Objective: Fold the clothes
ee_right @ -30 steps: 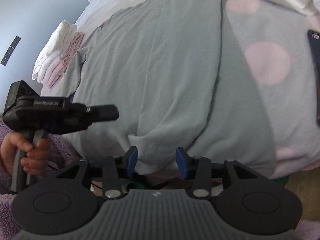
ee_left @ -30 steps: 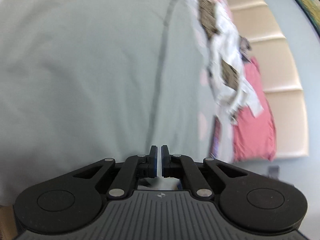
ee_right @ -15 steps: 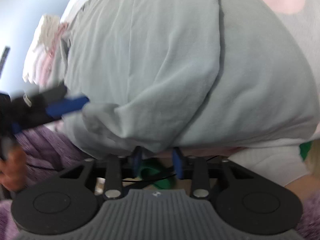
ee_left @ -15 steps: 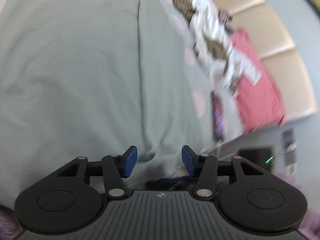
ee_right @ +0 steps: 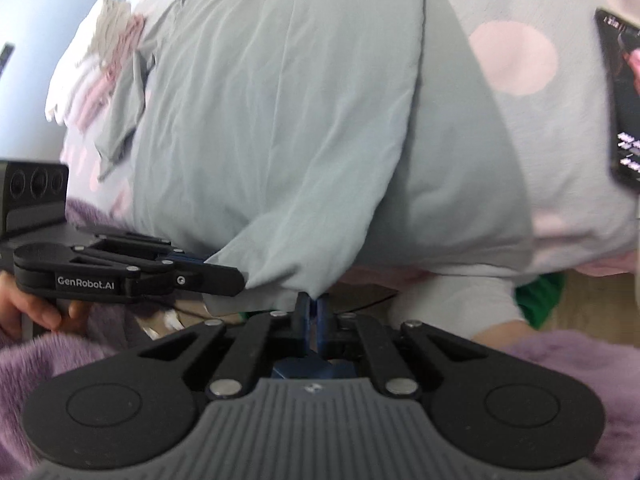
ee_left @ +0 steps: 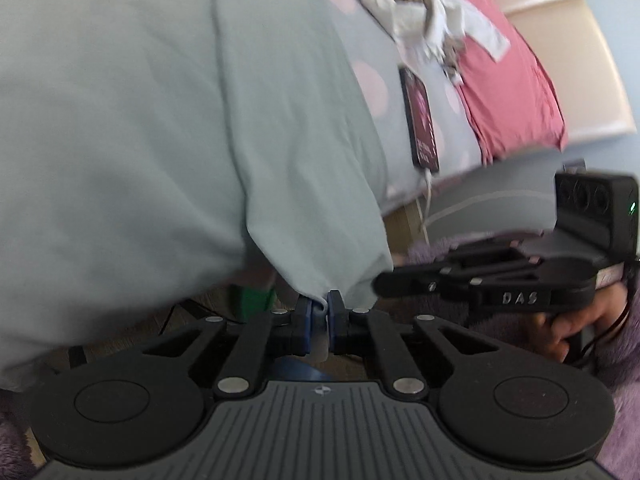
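Left gripper [ee_left: 319,312]: we are pinching the shirt [ee_left: 160,120] hem between its jaws.
Right gripper [ee_right: 313,308]: we are pinching the same hem.

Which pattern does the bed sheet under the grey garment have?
The bed sheet is light grey with large pale pink dots, clearest in the right wrist view.

A bed [ee_right: 520,128] fills the space ahead of the tool, spread with a grey sheet [ee_left: 384,52] dotted with pale pink circles. Ahead and to the right stands a cream padded headboard [ee_left: 560,32], with a pink pillow [ee_left: 516,80] against its base. To the far left rises a pale blue wall [ee_right: 44,20], evenly lit by soft daylight. Below the mattress edge, just ahead of the tool, a strip of light wooden floor [ee_right: 592,304] shows.
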Tool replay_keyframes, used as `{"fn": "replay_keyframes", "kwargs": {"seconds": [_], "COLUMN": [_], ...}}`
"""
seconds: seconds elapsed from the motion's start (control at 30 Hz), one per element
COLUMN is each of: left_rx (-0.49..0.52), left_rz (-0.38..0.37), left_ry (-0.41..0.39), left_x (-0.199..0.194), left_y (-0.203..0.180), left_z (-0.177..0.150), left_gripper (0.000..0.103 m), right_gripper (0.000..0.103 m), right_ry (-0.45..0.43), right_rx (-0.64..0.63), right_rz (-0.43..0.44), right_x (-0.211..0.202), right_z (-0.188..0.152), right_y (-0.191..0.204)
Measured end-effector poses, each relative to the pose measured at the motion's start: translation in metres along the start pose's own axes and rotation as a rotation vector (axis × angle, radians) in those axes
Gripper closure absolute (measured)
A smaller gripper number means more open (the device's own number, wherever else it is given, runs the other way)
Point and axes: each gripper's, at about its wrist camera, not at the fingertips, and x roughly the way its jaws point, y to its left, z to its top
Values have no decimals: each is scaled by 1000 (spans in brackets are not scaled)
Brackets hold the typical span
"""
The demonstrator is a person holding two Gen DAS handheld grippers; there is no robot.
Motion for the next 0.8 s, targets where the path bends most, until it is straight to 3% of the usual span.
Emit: {"fn": "replay_keyframes", "kwargs": {"seconds": [0.1,0.2,0.3,0.47,0.67,0.8], "left_rx": [7,3,0,-6,69,137], "left_rz": [24,60,97,158,173,197], "left_ry": [25,27,30,34,-18,-61], "left_x": [5,2,-1,-6,-23,-34], "left_y": [-2,-3,-4,-5,-24,-38], "left_z": [1,3,6,10,40,69], "left_gripper": [97,94,85,83,78,78], "right_gripper": [100,99,93,75,73,77], "right_ry": [19,38,58,3,-69,-82], "right_rx": [-13,27,24,31,2,12], "right_rz": [-54,-36,-70,-39,-6,44], "right_x": [2,14,25,26,42,54], "right_z": [1,1,-1,2,12,15], "right_y": [-4,-18,-26,-39,-51,-60]}}
